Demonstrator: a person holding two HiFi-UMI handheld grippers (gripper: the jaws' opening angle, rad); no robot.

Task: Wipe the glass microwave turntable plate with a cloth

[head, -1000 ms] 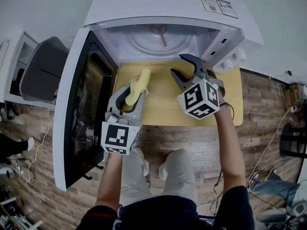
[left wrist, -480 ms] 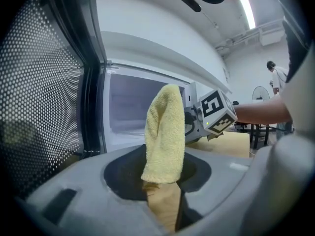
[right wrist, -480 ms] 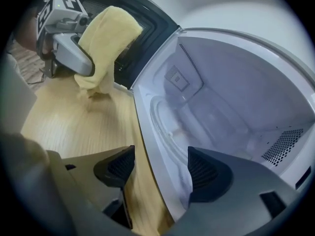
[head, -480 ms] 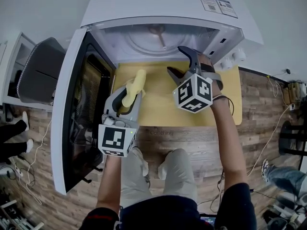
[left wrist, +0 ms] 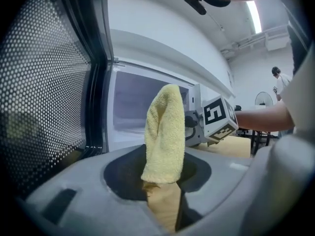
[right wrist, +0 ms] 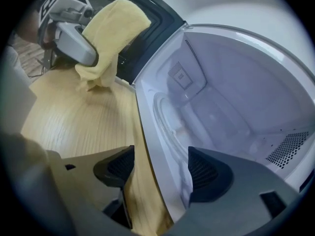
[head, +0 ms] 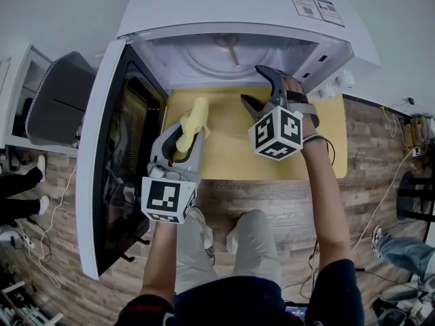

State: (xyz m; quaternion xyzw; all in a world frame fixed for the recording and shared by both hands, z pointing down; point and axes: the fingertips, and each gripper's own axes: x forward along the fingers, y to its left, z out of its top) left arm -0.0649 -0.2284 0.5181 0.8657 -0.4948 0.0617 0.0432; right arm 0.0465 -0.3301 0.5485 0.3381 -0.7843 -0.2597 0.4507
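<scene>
Left gripper (left wrist: 163, 180) first: its jaws are clamped down on the yellow cloth (left wrist: 165, 132), but only on the bottom end. Most of it stands up loose above the pads like a floppy mitten, so my guess is that once it gets dragged across glass with any pressure, it folds over or pulls right out of the pinch. The right gripper (right wrist: 162, 168) is the opposite story. Its jaws have just been opening and now stand about as wide as they go, with nothing between them, only the table and the front lip of the microwave (head: 204, 5) showing through the gap. It's aimed down into the cavity, and with the jaws spread that wide I could see one of them clipping the lip on the way in. The glass plate (right wrist: 172, 119) is sitting inside on the oven floor, and neither the cloth nor either gripper is touching it, so no wiping is happening yet. If the right one is meant to steady or lift the plate, a grab on the thin rim could tilt it off its seat, and glass on hard pads is slippery. The open door (head: 102, 148) is also just beside the left gripper, so a sideways swing could knock it. Everything sits on the wooden table (head: 231, 151), near the cavity mouth.
</scene>
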